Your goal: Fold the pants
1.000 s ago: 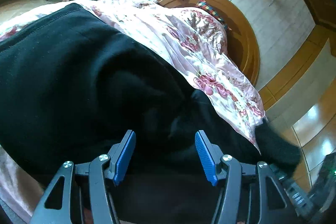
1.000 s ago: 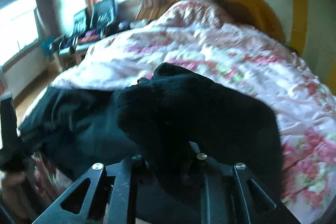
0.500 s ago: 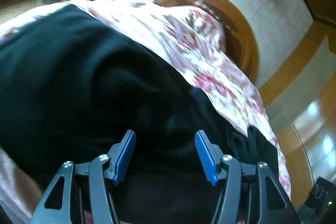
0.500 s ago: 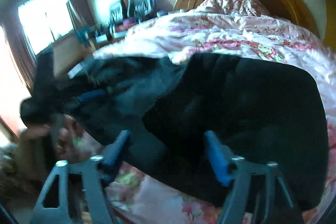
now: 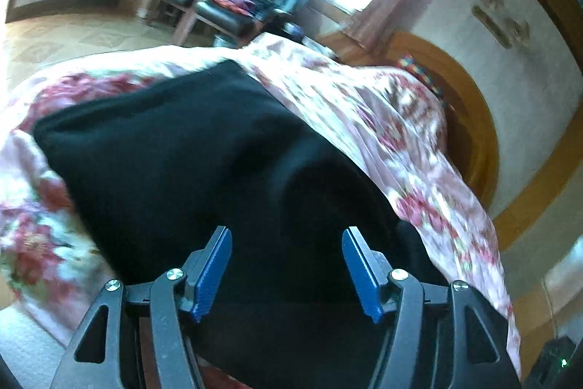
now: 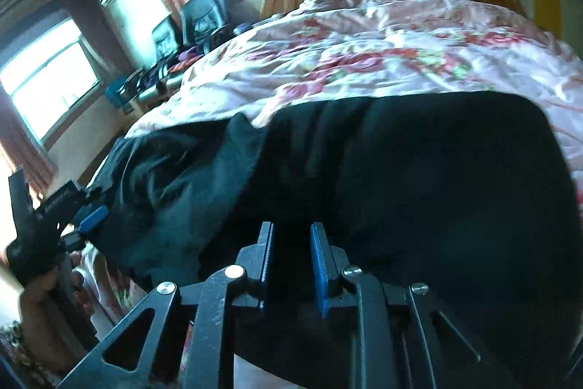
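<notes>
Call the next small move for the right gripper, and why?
Probably finish closing the right gripper on the near edge of the black pants. Its jaws are closing with a narrow gap left, and dark cloth lies between them. The left gripper is opening, nothing pinched, so the right one must hold the fold.

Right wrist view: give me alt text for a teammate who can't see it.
The right tongs are closing, blue pads narrowly apart over the near edge of the black pants spread on a floral bedspread. At far left, the left tongs reach the pants' other end.
</notes>
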A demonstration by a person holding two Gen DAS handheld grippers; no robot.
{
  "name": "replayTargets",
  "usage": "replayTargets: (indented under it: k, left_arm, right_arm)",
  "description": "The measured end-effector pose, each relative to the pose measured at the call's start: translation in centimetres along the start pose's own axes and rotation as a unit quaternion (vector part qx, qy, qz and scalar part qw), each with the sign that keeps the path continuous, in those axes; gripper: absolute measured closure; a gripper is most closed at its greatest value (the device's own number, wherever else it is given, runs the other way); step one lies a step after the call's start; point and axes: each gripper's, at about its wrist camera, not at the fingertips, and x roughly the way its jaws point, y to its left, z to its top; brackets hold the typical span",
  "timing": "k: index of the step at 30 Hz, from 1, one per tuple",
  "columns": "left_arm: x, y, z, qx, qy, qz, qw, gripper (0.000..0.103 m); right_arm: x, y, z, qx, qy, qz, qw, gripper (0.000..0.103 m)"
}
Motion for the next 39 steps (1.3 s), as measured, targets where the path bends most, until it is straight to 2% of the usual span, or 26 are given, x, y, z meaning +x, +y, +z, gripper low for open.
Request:
replayTargets:
  k: [4, 6, 9, 13, 17, 20, 25, 28, 30, 32, 35, 37, 38, 39]
  left_arm:
    - [1.1, -0.9, -0.5, 0.029, 0.026, -0.006, 0.9992, 0.039]
    - [0.5, -0.9, -0.6, 0.022, 0.019, -0.003, 0.9996, 0.039]
    - [-0.9, 0.2, 0.0, -0.002, -0.024, 0.035, 0.9991, 0.039]
    - [-2.8, 2.5, 0.9, -0.053, -0.076, 0.074, 0.993, 0.039]
    - [-5.0, 4.0, 1.2, -0.087, -0.12, 0.108, 0.9829, 0.039]
    - [-6.4, 4.8, 1.4, -0.095, -0.152, 0.12, 0.9765, 0.032]
    - [-5.5, 7.2, 1.3, -0.142, -0.119, 0.127, 0.9744, 0.032]
    - [-4.4, 8.8, 1.2, -0.182, -0.088, 0.102, 0.9739, 0.032]
    - [-3.1, 10.0, 1.2, -0.214, -0.055, 0.065, 0.9732, 0.032]
    - [-2.4, 10.6, 1.1, -0.233, -0.039, 0.042, 0.9709, 0.033]
    - [-1.8, 10.9, 1.2, -0.24, -0.044, 0.001, 0.9696, 0.033]
    - [-1.3, 11.2, 1.4, -0.246, -0.042, -0.013, 0.9682, 0.034]
    - [-1.3, 11.2, 1.3, -0.251, -0.043, -0.015, 0.9669, 0.036]
    - [-1.4, 11.2, 1.3, -0.255, -0.046, -0.017, 0.9657, 0.044]
  right_arm:
    - [0.6, 0.1, -1.1, -0.018, 0.0, 0.006, 1.0, 0.081]
    - [0.4, -0.6, -1.6, -0.005, -0.005, 0.02, 1.0, 0.082]
    - [-0.2, -0.5, -2.3, -0.017, -0.016, 0.02, 1.0, 0.082]
    - [-0.5, 0.1, -2.9, -0.048, -0.027, 0.005, 0.998, 0.082]
    - [-0.4, -0.5, -2.6, -0.028, -0.025, 0.018, 0.999, 0.082]
    - [-0.4, -0.8, -2.6, -0.025, -0.025, 0.023, 0.999, 0.082]
    - [-0.4, -0.9, -2.5, -0.024, -0.024, 0.024, 0.999, 0.082]
    - [-0.4, -1.0, -2.6, -0.022, -0.024, 0.026, 0.999, 0.082]
    - [-0.4, -0.9, -2.6, -0.022, -0.025, 0.026, 0.999, 0.082]
    - [-0.4, -0.9, -2.6, -0.022, -0.025, 0.026, 0.999, 0.082]
    - [-0.4, -0.9, -2.6, -0.022, -0.025, 0.026, 0.999, 0.082]
    - [-0.4, -1.0, -2.6, -0.022, -0.025, 0.026, 0.999, 0.082]
    - [-0.4, -1.0, -2.6, -0.023, -0.025, 0.026, 0.999, 0.082]
    - [-0.4, -1.0, -2.6, -0.023, -0.025, 0.026, 0.999, 0.082]
